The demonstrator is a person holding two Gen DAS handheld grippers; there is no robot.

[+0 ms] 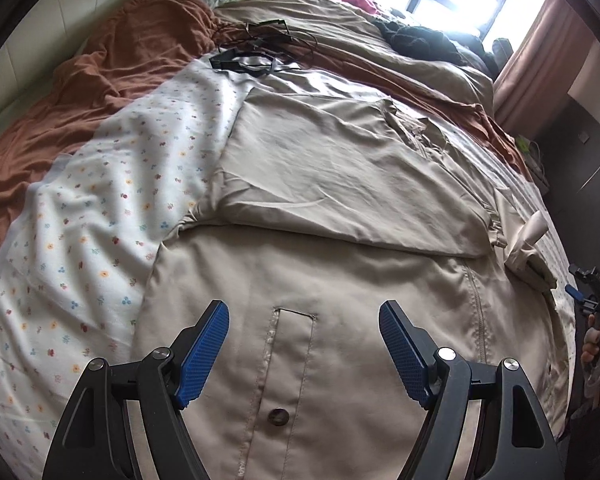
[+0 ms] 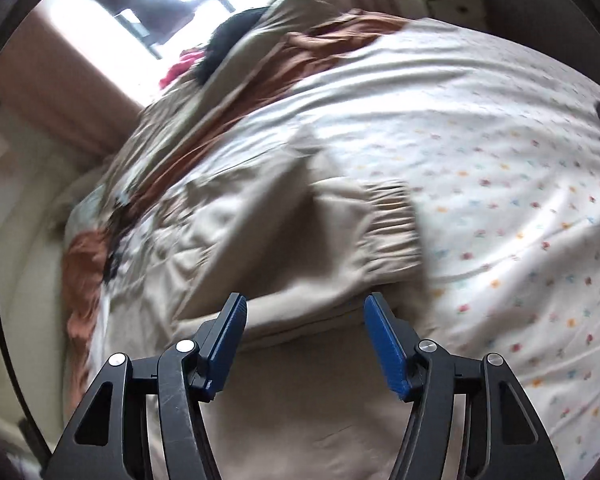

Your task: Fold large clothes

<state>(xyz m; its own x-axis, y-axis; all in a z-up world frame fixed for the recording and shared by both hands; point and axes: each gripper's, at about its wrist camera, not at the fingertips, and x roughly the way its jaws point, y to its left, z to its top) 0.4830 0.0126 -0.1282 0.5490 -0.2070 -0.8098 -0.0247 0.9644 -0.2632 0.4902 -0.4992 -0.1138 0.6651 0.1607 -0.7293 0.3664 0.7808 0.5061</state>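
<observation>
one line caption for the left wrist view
Open left gripper hovers over a beige jacket spread on a floral sheet.

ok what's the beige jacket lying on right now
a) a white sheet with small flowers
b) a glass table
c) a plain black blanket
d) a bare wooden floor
a: the beige jacket lies spread on a white sheet with small flowers, which shows along its left edge.

No readable text, label, brand, number or sign in either of your views. Beige jacket [image 1: 340,360] carries plain stitching and one plain button [image 1: 278,417] only. Floral sheet [image 1: 100,220] shows printed flowers, no lettering. Right-wrist view motion-blurred; nothing legible there.
</observation>
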